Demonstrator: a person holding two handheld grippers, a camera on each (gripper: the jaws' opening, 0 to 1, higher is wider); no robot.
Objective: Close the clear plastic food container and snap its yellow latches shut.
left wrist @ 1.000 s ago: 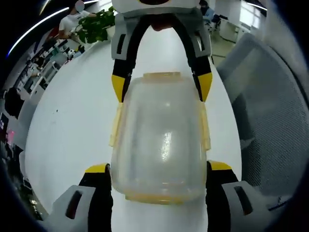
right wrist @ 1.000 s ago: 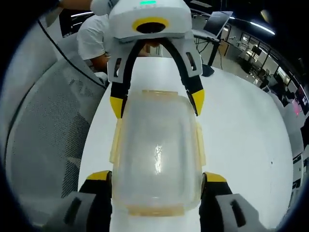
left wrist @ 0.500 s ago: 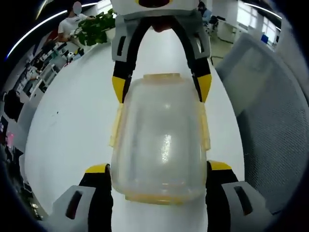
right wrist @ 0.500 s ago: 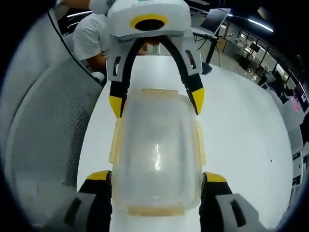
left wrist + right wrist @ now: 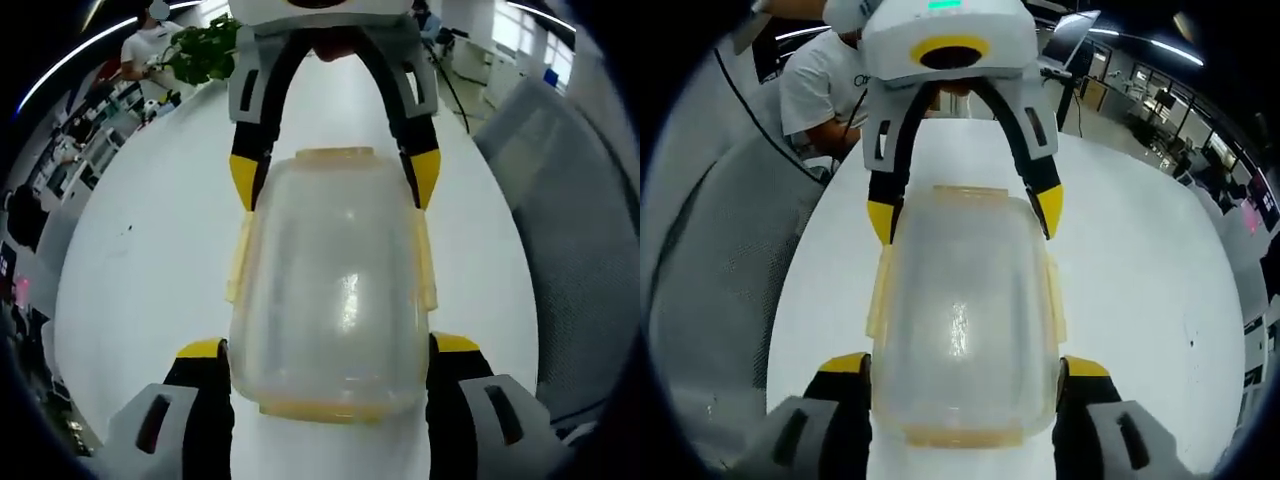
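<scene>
A clear plastic food container point(image 5: 335, 290) with pale yellow latches is gripped at both ends above the white table point(image 5: 140, 250). My left gripper point(image 5: 330, 348) is shut on its near end, the yellow-tipped jaws pressing on both sides. My right gripper point(image 5: 334, 180) is shut on the far end. In the right gripper view the container point(image 5: 962, 320) sits between the right gripper point(image 5: 962, 365) at the bottom and the left gripper point(image 5: 964, 215) at the top. The side latches point(image 5: 238, 262) flare slightly off the walls, and I cannot tell whether they are snapped.
A grey mesh chair point(image 5: 580, 280) stands beside the table, at the left point(image 5: 720, 290) in the right gripper view. A person in a white shirt point(image 5: 825, 85) sits behind it. A green plant point(image 5: 200, 50) is at the table's far end, with office desks beyond.
The surroundings have slid a little in both views, so both hands moved together. The container stays fixed between the same jaws.
</scene>
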